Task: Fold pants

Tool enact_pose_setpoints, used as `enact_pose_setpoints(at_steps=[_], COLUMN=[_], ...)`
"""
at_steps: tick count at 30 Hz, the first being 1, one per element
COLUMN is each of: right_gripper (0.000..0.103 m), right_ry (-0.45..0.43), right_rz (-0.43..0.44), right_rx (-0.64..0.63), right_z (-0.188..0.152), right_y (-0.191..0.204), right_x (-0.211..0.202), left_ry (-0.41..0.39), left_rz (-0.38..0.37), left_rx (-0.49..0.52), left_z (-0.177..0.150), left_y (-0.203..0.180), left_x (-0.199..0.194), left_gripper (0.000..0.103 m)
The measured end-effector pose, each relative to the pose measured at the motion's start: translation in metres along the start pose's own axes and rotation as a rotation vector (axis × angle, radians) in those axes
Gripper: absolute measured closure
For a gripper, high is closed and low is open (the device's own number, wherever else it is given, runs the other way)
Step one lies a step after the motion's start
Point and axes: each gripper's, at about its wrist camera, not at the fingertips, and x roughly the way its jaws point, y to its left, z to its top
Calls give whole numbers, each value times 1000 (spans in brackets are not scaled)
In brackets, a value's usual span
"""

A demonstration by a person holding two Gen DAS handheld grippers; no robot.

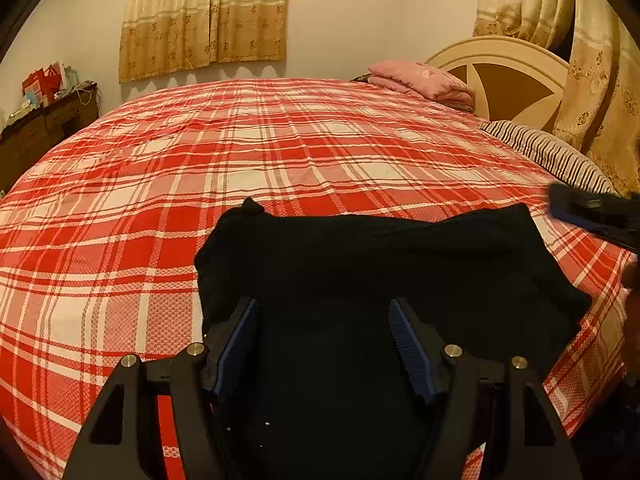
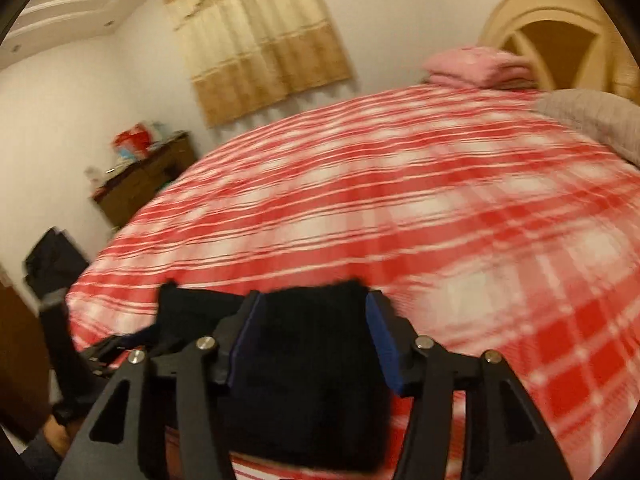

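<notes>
Black pants [image 1: 380, 256] lie folded in a wide dark bundle on the red plaid bed sheet [image 1: 280, 152], near the front edge. My left gripper [image 1: 322, 304] hovers over their near part, open, its blue pads [image 1: 240, 344] wide apart with only cloth below them. My right gripper [image 1: 592, 216] shows at the right edge, beside the bundle's far right corner. In the blurred right wrist view the right gripper [image 2: 316, 298] stands open with the end of the pants [image 2: 312, 360] between its pads. The left gripper [image 2: 108, 348] appears at the lower left there.
A folded pink blanket [image 1: 420, 80] and a striped pillow [image 1: 548, 152] lie at the cream headboard [image 1: 500, 72] on the far right. A dark wooden dresser [image 1: 48, 120] with clutter stands left of the bed. Beige curtains [image 1: 208, 16] hang behind. The sheet beyond the pants is bare.
</notes>
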Motion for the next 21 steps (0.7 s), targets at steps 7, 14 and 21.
enact_pose_setpoints(at_steps=[7, 14, 21], right_gripper=[47, 26, 26], right_ry=[225, 161, 271], right_rz=[-10, 1, -125], right_rx=[12, -40, -125], right_z=[-4, -24, -54], right_y=[-13, -2, -2], right_x=[64, 7, 18], left_ry=[3, -16, -16], left_rz=[12, 41, 10], left_rx=[-10, -17, -91], left_z=[1, -18, -31], left_y=[9, 29, 48], left_x=[-3, -24, -25], left_gripper=[34, 34, 34])
